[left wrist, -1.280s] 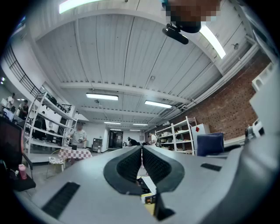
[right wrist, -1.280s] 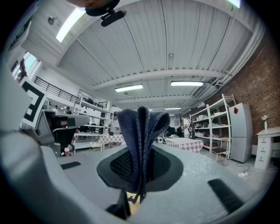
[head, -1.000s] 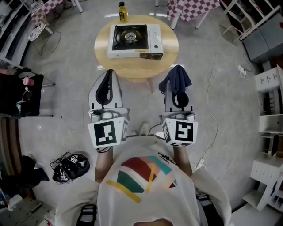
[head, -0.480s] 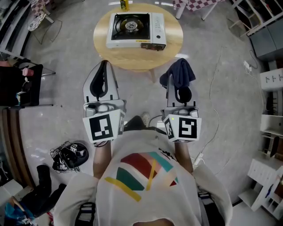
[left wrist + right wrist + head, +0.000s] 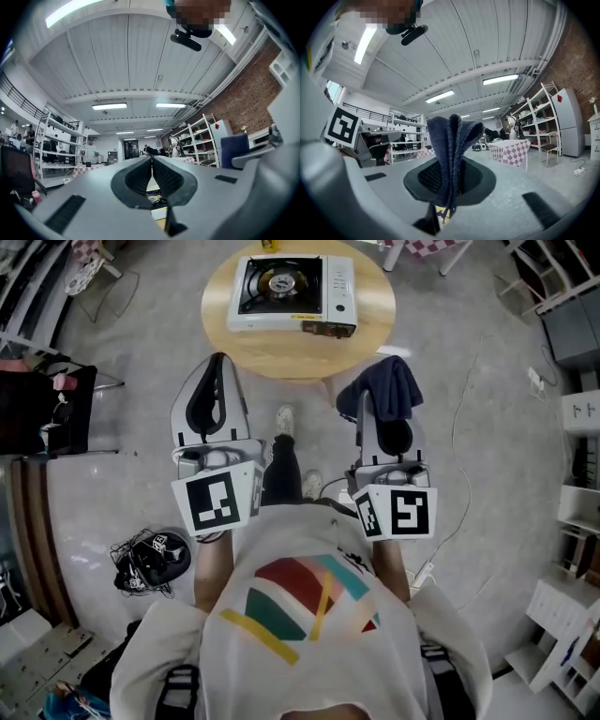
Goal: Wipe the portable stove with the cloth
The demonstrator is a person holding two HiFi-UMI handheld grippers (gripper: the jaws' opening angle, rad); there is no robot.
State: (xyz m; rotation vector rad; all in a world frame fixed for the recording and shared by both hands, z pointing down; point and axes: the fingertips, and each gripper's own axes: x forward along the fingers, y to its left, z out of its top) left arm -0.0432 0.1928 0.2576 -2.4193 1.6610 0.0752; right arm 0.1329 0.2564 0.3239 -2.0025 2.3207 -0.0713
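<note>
The cloth point(image 5: 451, 140) is dark blue fabric, soft and faintly napped (up close its weave shows as fine ribs). The left gripper point(image 5: 218, 360) and the right gripper point(image 5: 378, 401) both have matt grey plastic shells, and their black pads point(image 5: 140, 177) are finely dotted and look rubbery. The marker cubes point(image 5: 217, 505) are matt white with black print. The portable stove point(image 5: 336, 296) looks like white painted metal, smooth and slightly glossy, with a black top plate round the burner. The round table point(image 5: 370, 338) is pale, smooth wood. The floor point(image 5: 122, 456) is grey concrete with a dull sheen.
</note>
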